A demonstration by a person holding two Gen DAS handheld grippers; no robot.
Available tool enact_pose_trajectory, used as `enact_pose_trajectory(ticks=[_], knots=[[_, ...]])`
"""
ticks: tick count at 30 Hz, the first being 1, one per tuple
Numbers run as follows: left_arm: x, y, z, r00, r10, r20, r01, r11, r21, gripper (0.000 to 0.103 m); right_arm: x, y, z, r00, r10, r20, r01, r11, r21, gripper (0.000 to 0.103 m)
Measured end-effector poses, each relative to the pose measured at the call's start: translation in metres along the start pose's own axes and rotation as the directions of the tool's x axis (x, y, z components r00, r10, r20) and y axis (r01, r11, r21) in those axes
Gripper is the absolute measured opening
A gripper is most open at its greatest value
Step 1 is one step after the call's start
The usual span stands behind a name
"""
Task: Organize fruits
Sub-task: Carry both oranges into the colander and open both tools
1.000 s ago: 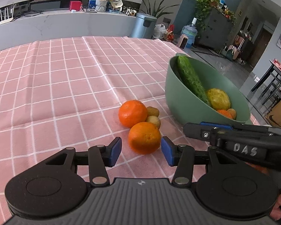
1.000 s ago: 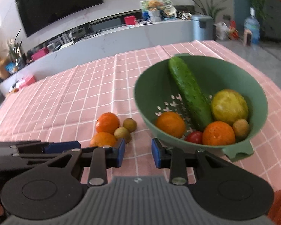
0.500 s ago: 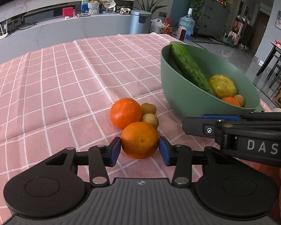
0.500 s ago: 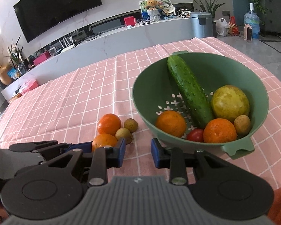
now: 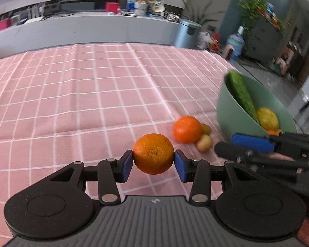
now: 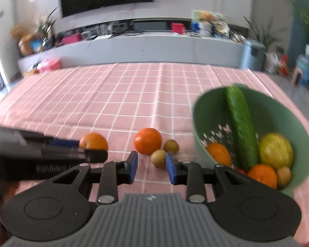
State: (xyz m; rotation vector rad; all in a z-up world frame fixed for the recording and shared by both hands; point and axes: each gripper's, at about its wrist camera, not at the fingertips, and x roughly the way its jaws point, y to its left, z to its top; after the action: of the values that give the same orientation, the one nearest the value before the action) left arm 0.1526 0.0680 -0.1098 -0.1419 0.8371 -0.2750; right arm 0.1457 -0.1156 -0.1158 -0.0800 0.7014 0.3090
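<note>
Your left tongs [image 5: 153,163] were clamped on one orange [image 5: 153,154], with both blue pads pressed against its sides, and the fruit looked lifted a little above the pink checked worktop [image 5: 72,103]. Your right tongs [image 6: 151,164] stood at a narrow gap and held nothing; one small brown fruit [image 6: 159,158] lay just beyond their tips.

I judge the task was about halfway. The green bowl [image 6: 204,111] at the right already contained a cucumber [image 6: 240,127], a yellow-green fruit [image 6: 275,151], two oranges, a small brown fruit and something red that is mostly hidden. Outside the bowl there was a second orange [image 6: 147,141] on the cloth, with two small brown fruits touching or almost touching it, near the bowl wall.

So, if the bowl was the goal, the held orange was not yet placed, and three pieces on the cloth were left for you.
</note>
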Motion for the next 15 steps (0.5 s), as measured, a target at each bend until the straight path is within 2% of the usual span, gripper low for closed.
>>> enact_pose_trajectory(ticks=[3,5,6,8,10,15], knots=[[-0.001,0.007,0.004,1.0,0.003,0.007,-0.003,0.999,-0.032,0.049,0.009,0.015,0.005,1.0,-0.022,-0.001,0.022,0.995,-0.101,0.029],[-0.001,0.011,0.006,1.0,0.004,0.011,-0.004,0.999,-0.051,0.049,0.017,0.021,0.007,0.999,-0.036,-0.017,0.033,0.988,-0.148,0.037],[0.0,0.013,0.006,1.0,0.003,0.012,-0.002,0.998,-0.06,0.049,0.02,0.024,0.008,0.999,-0.051,-0.017,0.047,0.983,-0.177,0.037],[0.0,0.016,0.007,1.0,0.0,0.012,0.001,0.997,-0.071,0.049,0.025,0.03,0.01,0.995,-0.098,0.006,0.096,0.964,-0.247,0.044],[0.002,0.017,0.007,1.0,-0.003,0.011,0.004,0.997,-0.078,0.049,0.034,0.034,0.011,0.991,-0.131,0.009,0.127,0.944,-0.303,0.045],[0.004,0.017,0.008,1.0,-0.005,0.009,0.005,0.997,-0.077,0.049,0.051,0.035,0.016,0.993,-0.12,-0.011,0.11,0.936,-0.335,0.045]])
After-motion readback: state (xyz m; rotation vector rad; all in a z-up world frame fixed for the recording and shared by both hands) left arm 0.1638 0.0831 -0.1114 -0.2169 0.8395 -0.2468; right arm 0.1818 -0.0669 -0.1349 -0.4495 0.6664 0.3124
